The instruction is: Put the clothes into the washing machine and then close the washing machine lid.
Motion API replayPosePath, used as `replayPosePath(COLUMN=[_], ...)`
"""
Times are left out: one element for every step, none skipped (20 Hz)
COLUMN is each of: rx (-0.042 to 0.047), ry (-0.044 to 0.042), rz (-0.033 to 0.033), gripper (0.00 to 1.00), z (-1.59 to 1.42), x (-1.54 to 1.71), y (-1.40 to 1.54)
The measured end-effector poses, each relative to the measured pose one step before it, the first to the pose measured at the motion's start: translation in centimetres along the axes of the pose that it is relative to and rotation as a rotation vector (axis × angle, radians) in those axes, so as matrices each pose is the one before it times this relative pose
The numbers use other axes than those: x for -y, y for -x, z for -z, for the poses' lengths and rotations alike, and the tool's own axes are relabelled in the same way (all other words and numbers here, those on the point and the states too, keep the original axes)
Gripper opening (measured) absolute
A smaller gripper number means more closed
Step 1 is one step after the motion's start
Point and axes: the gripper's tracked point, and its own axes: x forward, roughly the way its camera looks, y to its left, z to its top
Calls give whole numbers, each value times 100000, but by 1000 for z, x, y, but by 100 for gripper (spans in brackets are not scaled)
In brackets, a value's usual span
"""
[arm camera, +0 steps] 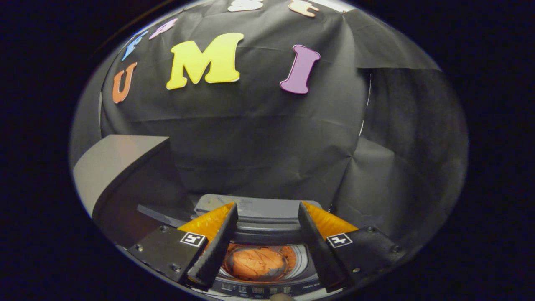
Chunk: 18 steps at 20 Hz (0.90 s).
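The washing machine (pixel 267 288) stands below me, its top opening seen between my fingers. An orange garment (pixel 257 262) lies bunched in the drum. The grey lid (pixel 250 207) stands folded up at the back of the opening, just beyond my fingertips. My gripper (pixel 267 207) hangs open above the machine, fingers spread wide, with nothing held between them. The control panel runs along the machine's near edge.
A grey slab-like surface (pixel 117 163) juts in to the left of the machine, higher than its top. Black cloth walls (pixel 267 138) close the booth behind and to the right of the machine.
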Motion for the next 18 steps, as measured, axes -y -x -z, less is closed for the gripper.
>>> replayPosePath(rx=[-1667,-1259,-496,-1037,-885,-884,-456,-49,-4,27,211,137,542,280,167,307,735,1077], ry=[263,-859,-942,-146,213,143,119,-102,-183,-75,-126,-201,-428,-580,-652,-527,-395,-281], rz=[-387,369,-222,445,-303,-154,69,45,-48,66,167,-86,-89,-2,-80,174,80,263], gripper=[95,96,98,98,98,98,98,98,98,98,98,98,98,98,98,98,98,98], z=[949,912,767,617,351,317,172,35,-134,-29,-43,-55,-94,-128,9,-94,-137,-59], x=[-76,57,-55,97,-38,-11,43,35,-53,52,65,-7,44,63,44,66,140,71], y=[45,231,103,250,10,-68,94,15,-40,102,63,141,39,197,199,275,512,798])
